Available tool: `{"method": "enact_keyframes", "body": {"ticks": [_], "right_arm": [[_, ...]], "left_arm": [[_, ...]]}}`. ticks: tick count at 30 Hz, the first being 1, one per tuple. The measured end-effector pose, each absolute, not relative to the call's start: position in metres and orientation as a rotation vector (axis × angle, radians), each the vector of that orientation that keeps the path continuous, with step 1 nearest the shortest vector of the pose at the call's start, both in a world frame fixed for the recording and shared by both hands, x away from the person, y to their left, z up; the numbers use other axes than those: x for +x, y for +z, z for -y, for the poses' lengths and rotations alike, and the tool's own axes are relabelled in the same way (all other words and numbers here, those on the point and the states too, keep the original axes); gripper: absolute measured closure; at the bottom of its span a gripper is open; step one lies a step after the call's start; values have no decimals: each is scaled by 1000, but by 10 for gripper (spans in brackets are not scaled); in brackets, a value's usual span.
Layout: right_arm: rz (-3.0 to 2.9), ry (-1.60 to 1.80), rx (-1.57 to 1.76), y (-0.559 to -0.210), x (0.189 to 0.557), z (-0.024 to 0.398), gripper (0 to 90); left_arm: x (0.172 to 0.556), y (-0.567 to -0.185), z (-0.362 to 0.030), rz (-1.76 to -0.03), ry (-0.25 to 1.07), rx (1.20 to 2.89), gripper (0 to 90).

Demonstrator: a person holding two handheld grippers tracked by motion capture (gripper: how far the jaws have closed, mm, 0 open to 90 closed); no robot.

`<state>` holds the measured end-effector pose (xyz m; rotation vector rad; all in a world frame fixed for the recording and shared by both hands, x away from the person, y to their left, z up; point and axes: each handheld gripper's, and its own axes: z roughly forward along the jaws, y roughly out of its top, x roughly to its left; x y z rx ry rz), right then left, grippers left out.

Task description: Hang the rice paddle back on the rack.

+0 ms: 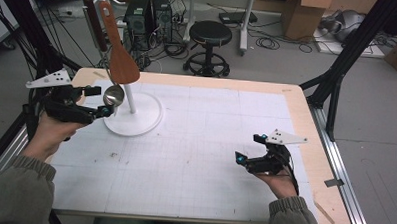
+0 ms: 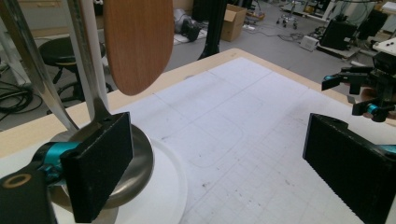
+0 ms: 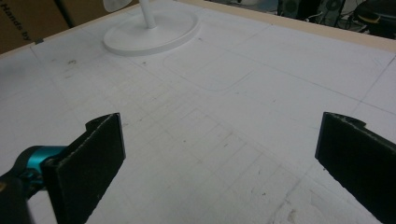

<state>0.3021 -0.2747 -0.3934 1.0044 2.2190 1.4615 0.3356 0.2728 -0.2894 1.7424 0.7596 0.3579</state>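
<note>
A white utensil stand (image 1: pixel 131 97) rises from its round base (image 1: pixel 143 121) at the table's left. From its top hang a wooden spatula (image 1: pixel 121 54) and a steel ladle (image 1: pixel 113 95), whose bowl is low beside the pole. My left gripper (image 1: pixel 99 101) is level with that bowl and open wide. In the left gripper view the ladle bowl (image 2: pixel 140 163) lies just behind the left pad (image 2: pixel 100 165), with the spatula blade (image 2: pixel 135 42) above and nothing pinched. My right gripper (image 1: pixel 248 149) rests open near the table's right front, with bare mat between its jaws (image 3: pixel 219 154).
The white gridded mat (image 1: pixel 210 142) covers the wooden table (image 1: pixel 306 126). A black stool (image 1: pixel 209 37), computer towers (image 1: pixel 147 15), cables and cardboard boxes (image 1: pixel 302 13) stand on the floor behind. Black frame legs (image 1: pixel 338 72) flank the table.
</note>
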Motion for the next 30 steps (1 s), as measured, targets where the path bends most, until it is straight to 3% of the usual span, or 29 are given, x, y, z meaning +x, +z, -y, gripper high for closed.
{"method": "enact_keyframes", "body": {"ticks": [10, 30], "right_arm": [[-2218, 1456, 1012, -394, 301, 275, 6], [-2223, 1440, 1020, -397, 300, 275, 6]], "left_arm": [[326, -310, -271, -784, 349, 1745, 17], [312, -345, -266, -793, 343, 1795, 17]]}}
